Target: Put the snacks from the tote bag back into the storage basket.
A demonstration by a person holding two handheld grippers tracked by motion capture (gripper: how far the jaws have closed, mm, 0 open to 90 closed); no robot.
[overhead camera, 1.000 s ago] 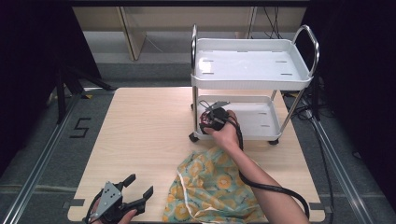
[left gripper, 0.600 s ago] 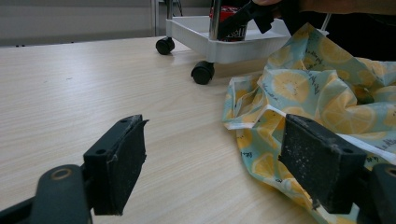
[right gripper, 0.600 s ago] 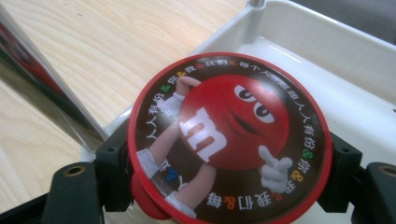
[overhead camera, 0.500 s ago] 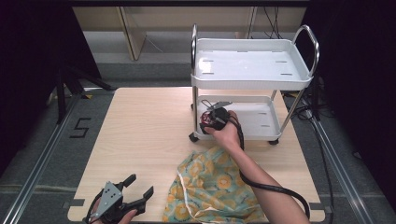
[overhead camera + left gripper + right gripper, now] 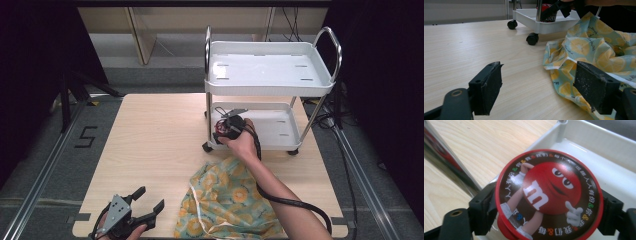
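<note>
My right gripper (image 5: pixel 222 131) is shut on a round red candy tin (image 5: pixel 549 195) with a red cartoon figure on its lid, both jaws pressed to its sides. It holds the tin just above the lower shelf (image 5: pixel 614 170) of a small white cart (image 5: pixel 270 70), at the shelf's left corner beside a chrome post (image 5: pixel 446 157). The tin (image 5: pixel 547 11) also appears far off in the left gripper view. My left gripper (image 5: pixel 145 209) rests open near the table's front left edge, empty. A lemon-print cloth bag (image 5: pixel 230 200) lies crumpled to its right, with the bag (image 5: pixel 594 47) close to the right jaw.
The cart stands on black castors (image 5: pixel 532 38) at the back right of the wooden table (image 5: pixel 150 135). Its top shelf (image 5: pixel 265 65) is bare. A black cable (image 5: pixel 295 202) trails from the right gripper along the forearm. Dark floor and rails surround the table.
</note>
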